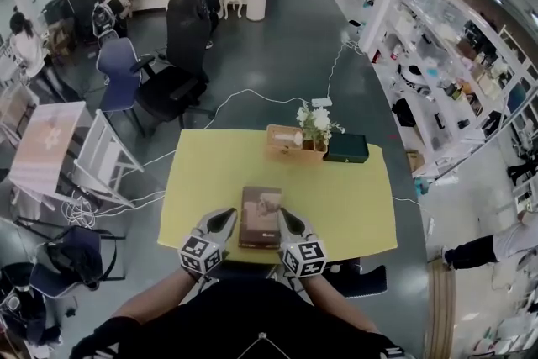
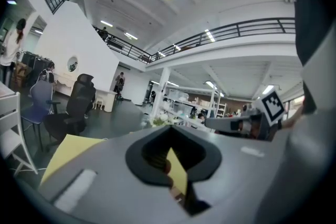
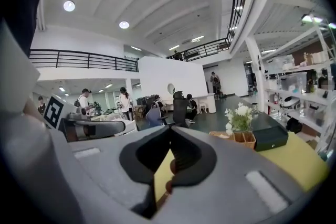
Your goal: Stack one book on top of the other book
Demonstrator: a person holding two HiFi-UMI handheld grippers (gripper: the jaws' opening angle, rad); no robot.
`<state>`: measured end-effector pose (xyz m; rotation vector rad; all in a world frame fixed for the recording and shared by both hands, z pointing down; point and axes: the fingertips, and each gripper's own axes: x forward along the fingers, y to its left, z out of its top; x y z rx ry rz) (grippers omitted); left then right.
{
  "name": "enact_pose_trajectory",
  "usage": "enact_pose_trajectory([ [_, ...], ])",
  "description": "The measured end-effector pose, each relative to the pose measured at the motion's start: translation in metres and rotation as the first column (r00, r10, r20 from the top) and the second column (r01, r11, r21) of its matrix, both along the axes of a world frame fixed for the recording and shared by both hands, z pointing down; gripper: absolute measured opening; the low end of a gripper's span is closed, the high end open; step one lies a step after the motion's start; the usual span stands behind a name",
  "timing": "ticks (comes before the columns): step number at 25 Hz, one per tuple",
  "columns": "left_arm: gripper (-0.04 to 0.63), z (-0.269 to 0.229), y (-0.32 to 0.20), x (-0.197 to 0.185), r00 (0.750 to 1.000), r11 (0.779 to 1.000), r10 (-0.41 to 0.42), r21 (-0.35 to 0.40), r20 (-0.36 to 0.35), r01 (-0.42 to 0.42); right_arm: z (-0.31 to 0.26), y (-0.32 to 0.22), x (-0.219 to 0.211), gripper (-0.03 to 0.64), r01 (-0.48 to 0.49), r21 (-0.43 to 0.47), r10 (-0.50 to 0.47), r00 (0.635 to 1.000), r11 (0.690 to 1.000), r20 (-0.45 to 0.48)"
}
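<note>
Head view: we find the book (image 1: 261, 216) lying flat near the front edge of the yellow table (image 1: 353, 197), flanked by the left gripper (image 1: 220, 220) and the right gripper (image 1: 289, 220). We cannot separate two volumes, so we judge the stack probably made but unconfirmed. Left gripper view: jaws together on nothing. Right gripper view: jaws likewise together and empty, with the flowers (image 3: 237, 115) and a dark case (image 3: 269, 136) well apart at the far edge, leaving open tabletop.
</note>
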<state>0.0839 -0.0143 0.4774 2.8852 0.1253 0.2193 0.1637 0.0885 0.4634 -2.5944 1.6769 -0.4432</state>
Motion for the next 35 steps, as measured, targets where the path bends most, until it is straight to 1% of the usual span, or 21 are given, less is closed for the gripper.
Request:
enact_pose_trajectory([
  [6,0.006,-0.003,0.002,0.007,1.0,1.0,0.005,0.02,-0.017,-0.005,-0.002,0.001,0.006,0.003,-0.001,0.012,0.001,1.0,1.0,0.002],
  [12,0.006,-0.001,0.004,0.009,1.0,1.0,0.013,0.027,-0.003,-0.013,-0.003,0.004,0.01,0.003,-0.01,0.006,0.01,1.0,1.0,0.014],
  [21,0.006,-0.001,-0.002,0.012,1.0,0.999,0.014,0.037,-0.001,-0.014,0.0,0.002,0.014,0.003,-0.02,0.003,0.02,0.999,1.0,0.026],
  [35,0.006,0.001,-0.007,0.015,1.0,1.0,0.0,0.024,0.014,-0.001,0.005,0.007,0.02,0.003,-0.039,-0.008,0.039,0.999,0.999,0.036],
])
